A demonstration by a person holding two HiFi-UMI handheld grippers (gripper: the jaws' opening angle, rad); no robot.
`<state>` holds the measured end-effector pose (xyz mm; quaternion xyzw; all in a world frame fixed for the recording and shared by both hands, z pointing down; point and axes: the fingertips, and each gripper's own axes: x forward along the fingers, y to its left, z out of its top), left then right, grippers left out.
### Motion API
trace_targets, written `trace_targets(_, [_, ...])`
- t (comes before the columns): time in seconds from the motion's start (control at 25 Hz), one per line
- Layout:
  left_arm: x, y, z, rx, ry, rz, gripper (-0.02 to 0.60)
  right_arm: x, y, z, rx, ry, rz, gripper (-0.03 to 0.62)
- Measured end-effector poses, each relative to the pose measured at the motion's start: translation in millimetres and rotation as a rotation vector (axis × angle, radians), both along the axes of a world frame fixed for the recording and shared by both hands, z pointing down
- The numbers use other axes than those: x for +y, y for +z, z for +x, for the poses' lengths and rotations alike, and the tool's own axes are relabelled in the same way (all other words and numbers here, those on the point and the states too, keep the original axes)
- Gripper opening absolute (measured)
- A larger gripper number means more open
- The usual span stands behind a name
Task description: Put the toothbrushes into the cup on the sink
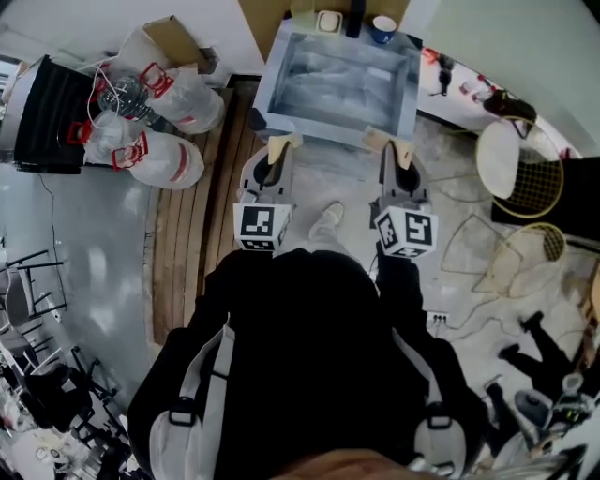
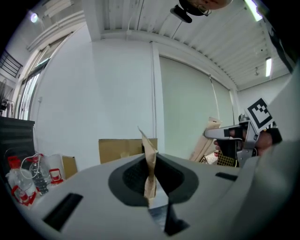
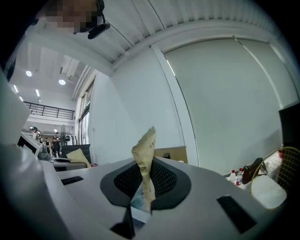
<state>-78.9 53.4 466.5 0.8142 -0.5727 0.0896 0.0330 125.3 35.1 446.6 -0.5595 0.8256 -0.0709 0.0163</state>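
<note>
Head view: my left gripper [image 1: 281,142] and right gripper [image 1: 386,141] hover side by side just short of the sink [image 1: 328,131]. Both are closed on nothing, probably because I haven't picked anything up yet. The cup [image 1: 382,28] stands on the sink's far rim. I can't spot the toothbrushes.

Brightness: even, soft light is seen in every view; no hard shadows are cast.
Sources: strip lamps [image 2: 268,65] in the left gripper view, round lamps [image 3: 62,82] in the right gripper view.
Glare: a pale sheen is carried by the floor [image 1: 103,253].
Distortion: lines are bent and corners darkened throughout.
Focus: the left tool [image 2: 149,157] is softened up close.
</note>
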Motion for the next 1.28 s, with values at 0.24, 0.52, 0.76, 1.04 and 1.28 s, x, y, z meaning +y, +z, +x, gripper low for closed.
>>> trace_targets(0.24, [-64,-1,8,0.000,-0.010,-0.013,0.028,-62,2,5,-0.005,-0.011,-0.011,0.034])
trace_targets(0.52, [-110,7,16,-0.003,-0.016,-0.036,0.028,-106,8,14,-0.012,-0.013,-0.018,0.034])
trace_targets(0.76, [-135,7,24,-0.003,-0.008,-0.034,0.028,-129,8,16,-0.007,-0.015,-0.022,0.034])
trace_targets(1.04, [-152,6,25,0.011,0.007,-0.047,0.028,-143,7,18,-0.002,0.001,-0.025,0.034])
trace_targets(1.28, [-177,4,16,0.014,0.030,-0.049,0.028,-161,4,12,0.003,0.023,-0.019,0.034])
